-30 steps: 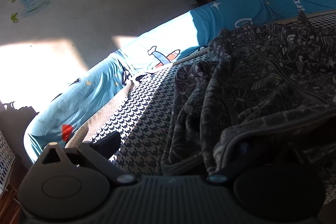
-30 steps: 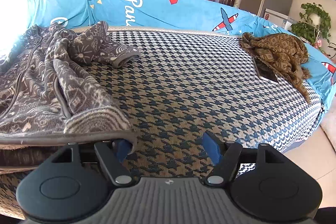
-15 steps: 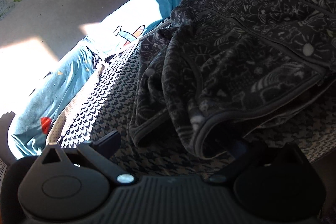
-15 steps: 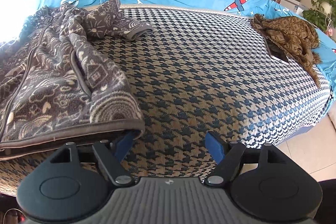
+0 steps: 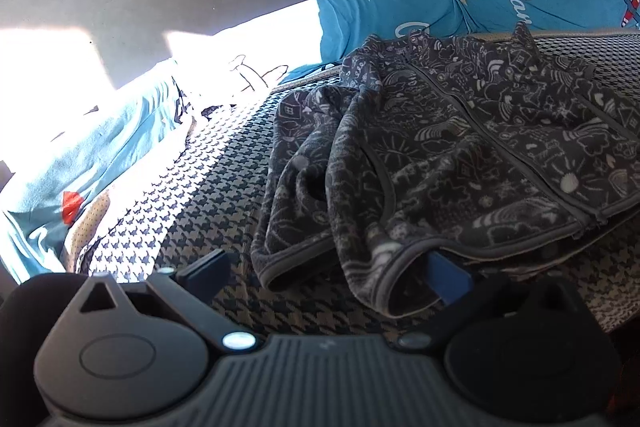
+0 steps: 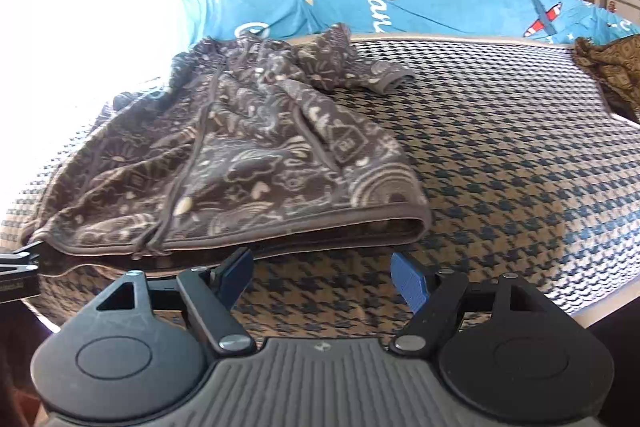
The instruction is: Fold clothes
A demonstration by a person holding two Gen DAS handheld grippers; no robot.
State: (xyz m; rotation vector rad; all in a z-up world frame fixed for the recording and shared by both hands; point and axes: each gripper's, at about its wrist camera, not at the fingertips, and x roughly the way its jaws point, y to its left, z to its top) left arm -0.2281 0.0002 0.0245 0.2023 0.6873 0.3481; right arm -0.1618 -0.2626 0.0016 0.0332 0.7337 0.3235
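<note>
Beside the jacket [image 6: 224,163], both tools (left [image 5: 332,277], right [image 6: 324,277]) gape, gripping nothing.

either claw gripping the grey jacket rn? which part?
No. The right claw is open just short of the grey jacket's hem. The left claw is open; the hem drapes over one finger, unpinched.

My left tool's [image 5: 332,273] right finger [image 5: 446,277] is half hidden under the grey jacket's [image 5: 460,163] hem. Right of the jacket, the brown garment [image 6: 612,75] is cut off by the edge. Left of it, glare whites out the bed [image 6: 500,163].
</note>
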